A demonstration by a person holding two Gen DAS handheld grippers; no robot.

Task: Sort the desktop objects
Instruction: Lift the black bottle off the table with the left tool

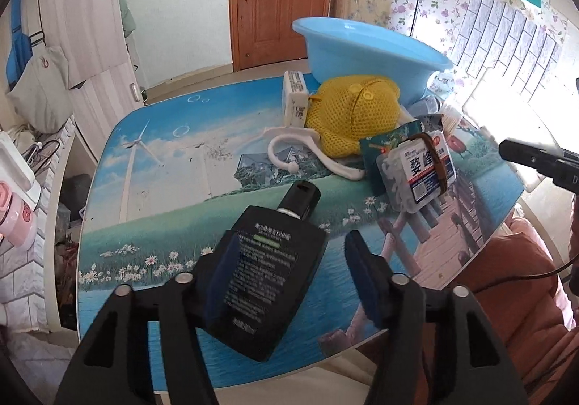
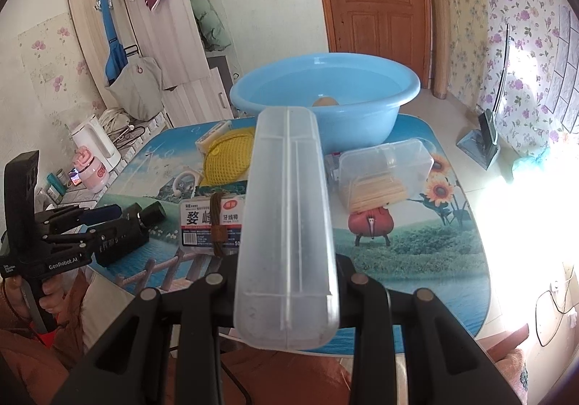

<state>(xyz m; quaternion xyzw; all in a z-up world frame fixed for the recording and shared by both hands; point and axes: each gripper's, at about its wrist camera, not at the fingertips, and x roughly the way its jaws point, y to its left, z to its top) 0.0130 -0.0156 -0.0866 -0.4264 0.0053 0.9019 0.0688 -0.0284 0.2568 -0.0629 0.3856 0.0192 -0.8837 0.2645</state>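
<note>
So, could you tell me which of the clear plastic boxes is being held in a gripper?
The long frosted case, held in the right gripper. The toothpick box and floss-pick box lie on the table.

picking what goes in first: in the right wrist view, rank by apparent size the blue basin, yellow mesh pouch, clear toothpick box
1. blue basin, clearly largest.
2. and 3. clear toothpick box and yellow mesh pouch look alike; the pouch is partly hidden, so no ranking.

The left gripper [image 1: 293, 275] is held low with its jaws spread wide, the blue pad of one finger [image 1: 224, 271] lying against a black bottle [image 1: 267, 282] while the other finger stands clear. The right gripper [image 2: 286, 282] is raised, its jaws closed on a clear case [image 2: 289, 224], though the fingertips are hidden behind it. The left hand [image 2: 47, 296] wraps the left gripper's handle.
</note>
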